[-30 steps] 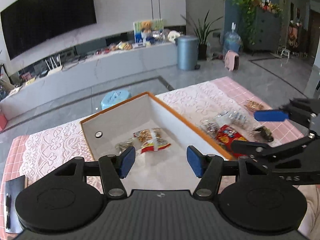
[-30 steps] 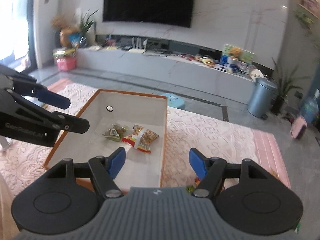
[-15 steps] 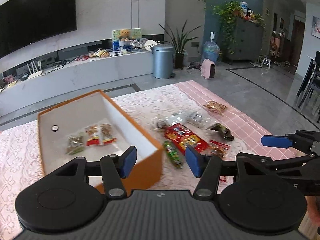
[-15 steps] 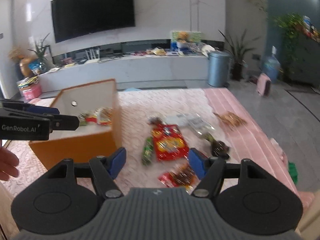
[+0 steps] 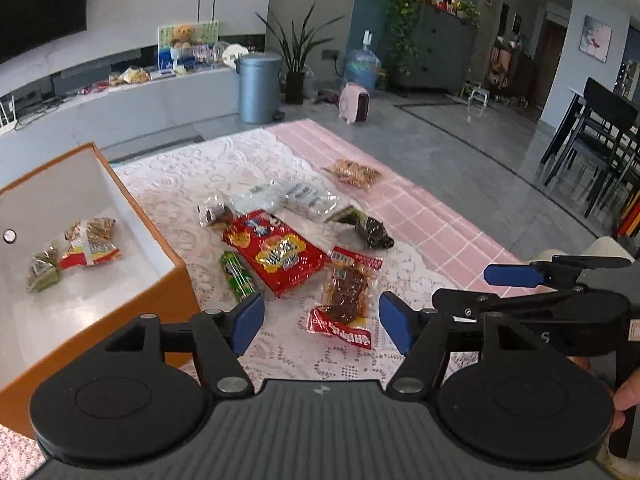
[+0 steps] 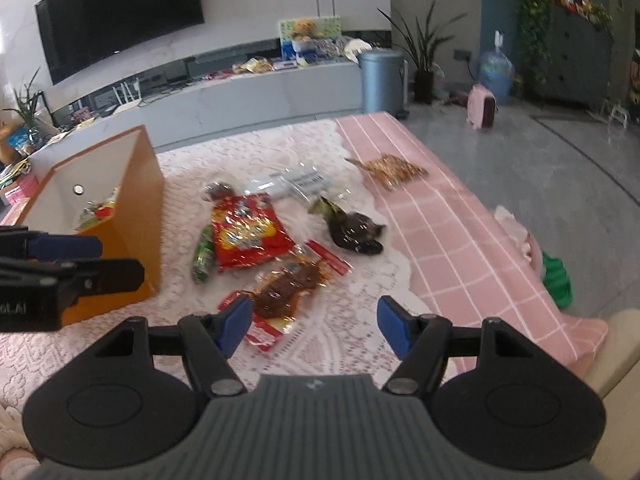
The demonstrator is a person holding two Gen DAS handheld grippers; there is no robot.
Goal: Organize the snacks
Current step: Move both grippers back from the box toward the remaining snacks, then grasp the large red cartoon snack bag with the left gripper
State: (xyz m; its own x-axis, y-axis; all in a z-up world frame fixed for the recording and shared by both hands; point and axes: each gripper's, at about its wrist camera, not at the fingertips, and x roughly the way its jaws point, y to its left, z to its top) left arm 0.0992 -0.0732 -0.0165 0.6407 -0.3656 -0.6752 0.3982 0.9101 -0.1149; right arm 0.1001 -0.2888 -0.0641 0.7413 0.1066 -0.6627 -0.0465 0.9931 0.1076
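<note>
An orange box [image 5: 132, 216] with a white inside stands at the left of the table; it holds a red-and-white peanut pack [image 5: 90, 242] and a green pack [image 5: 42, 272]. To its right lie loose snacks: a big red bag [image 5: 276, 252], a green candy stick [image 5: 238, 276], a clear pack of brown meat [image 5: 346, 286], a dark pack [image 5: 372, 230], clear packs [image 5: 296, 196] and a nut pack [image 5: 354, 172]. My left gripper [image 5: 320, 318] is open and empty just before the meat pack. My right gripper [image 6: 314, 322] is open and empty, right of the meat pack [image 6: 286, 286].
The table carries a white lace cloth [image 6: 248, 152] over a pink checked cloth [image 6: 448, 224], with the table edge at the right. A green object [image 6: 556, 280] lies beyond that edge. A grey bin [image 5: 258, 86] and TV bench stand behind.
Both grippers have swung right, away from the orange box and toward the loose snacks. Both stayed open and empty.
</note>
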